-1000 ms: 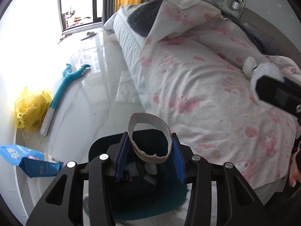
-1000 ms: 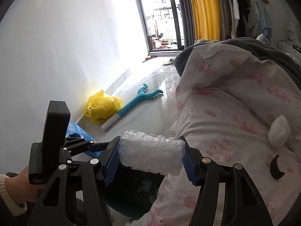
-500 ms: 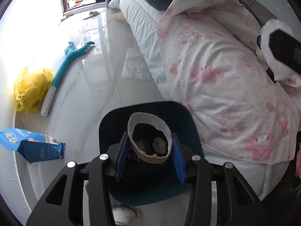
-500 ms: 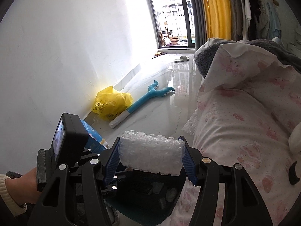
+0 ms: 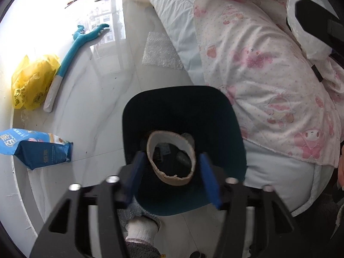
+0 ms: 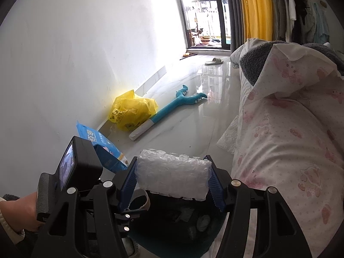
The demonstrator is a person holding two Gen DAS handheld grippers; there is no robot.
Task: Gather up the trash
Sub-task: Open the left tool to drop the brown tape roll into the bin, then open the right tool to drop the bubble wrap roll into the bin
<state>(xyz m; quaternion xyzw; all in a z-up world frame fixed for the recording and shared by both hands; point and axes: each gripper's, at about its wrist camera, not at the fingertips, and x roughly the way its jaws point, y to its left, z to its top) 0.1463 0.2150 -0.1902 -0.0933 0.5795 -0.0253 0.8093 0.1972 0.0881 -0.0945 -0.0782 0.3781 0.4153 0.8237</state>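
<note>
My left tool (image 5: 171, 173) points steeply down over the dark teal trash bin (image 5: 232, 129) on the floor. Its jaws are opening; the cardboard tape ring (image 5: 172, 177) sits between the blue pads (image 5: 136, 172) with a gap on both sides, so nothing presses it. The ring is right above the bin's mouth, with dark scraps visible inside through its hole.

My right tool (image 6: 172, 178) is clamped on a wad of bubble wrap (image 6: 173, 176), both blue pads pressed into its ends. The wad hangs just over the near-right side of the same bin, whose inside shows below the tool. In this view the left tool's body and the hand (image 6: 20, 212) holding it are at near left.

Another bubble wrap sheet (image 5: 160, 51) lies flat on the floor against the bed (image 5: 268, 81), beyond the bin. By the left wall: blue snack bag (image 5: 36, 150), yellow plastic bag (image 5: 32, 81), teal dinosaur toy (image 5: 77, 45). A slipper (image 6: 215, 61) lies far off near the window.
</note>
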